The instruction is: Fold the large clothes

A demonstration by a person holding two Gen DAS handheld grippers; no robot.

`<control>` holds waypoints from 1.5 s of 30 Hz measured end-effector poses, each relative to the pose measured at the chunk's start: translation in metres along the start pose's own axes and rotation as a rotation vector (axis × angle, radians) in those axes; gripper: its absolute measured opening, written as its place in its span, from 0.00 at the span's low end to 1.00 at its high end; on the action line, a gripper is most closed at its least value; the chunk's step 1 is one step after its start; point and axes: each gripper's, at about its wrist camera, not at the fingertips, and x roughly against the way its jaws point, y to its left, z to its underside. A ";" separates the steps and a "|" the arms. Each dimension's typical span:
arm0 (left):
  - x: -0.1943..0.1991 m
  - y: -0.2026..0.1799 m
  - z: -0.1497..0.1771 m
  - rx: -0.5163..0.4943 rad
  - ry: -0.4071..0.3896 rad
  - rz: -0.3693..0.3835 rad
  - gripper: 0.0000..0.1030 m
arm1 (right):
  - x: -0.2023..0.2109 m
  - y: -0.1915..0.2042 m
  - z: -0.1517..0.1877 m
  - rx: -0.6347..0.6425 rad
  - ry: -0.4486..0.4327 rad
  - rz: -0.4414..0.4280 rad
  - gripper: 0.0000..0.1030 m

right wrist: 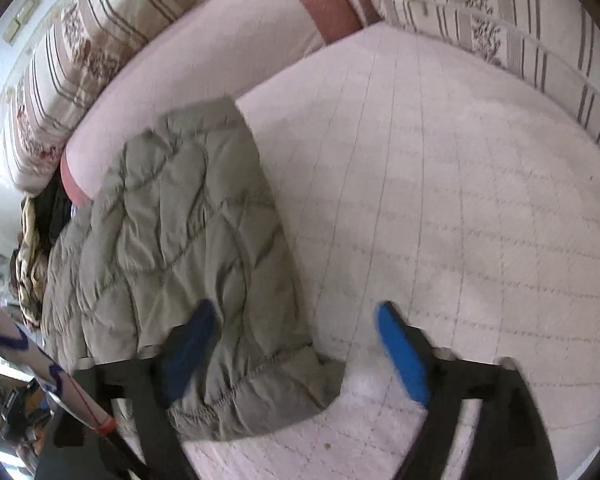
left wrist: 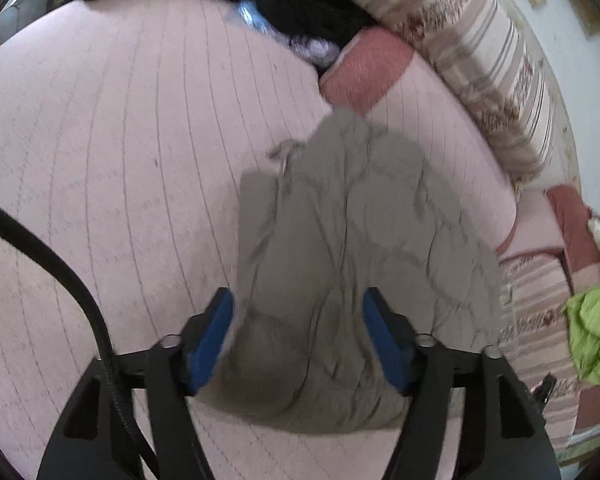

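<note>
A grey-green quilted jacket lay folded into a compact bundle on the pale pink quilted bed cover, near a pink bolster with dark red ends and the striped, flower-patterned cushions behind it. The left tongs stood wide apart over the near edge of the jacket, fabric showing between the blue pads without being pinched. The right tongs were also spread wide, straddling the jacket's hemmed corner. Dark clothes were piled at the far end, and a lime-green garment sat at the right.
</note>
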 end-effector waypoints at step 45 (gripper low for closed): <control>-0.089 -0.056 -0.019 -0.267 0.006 -0.042 0.70 | -0.118 0.059 -0.030 0.003 0.215 -0.374 0.67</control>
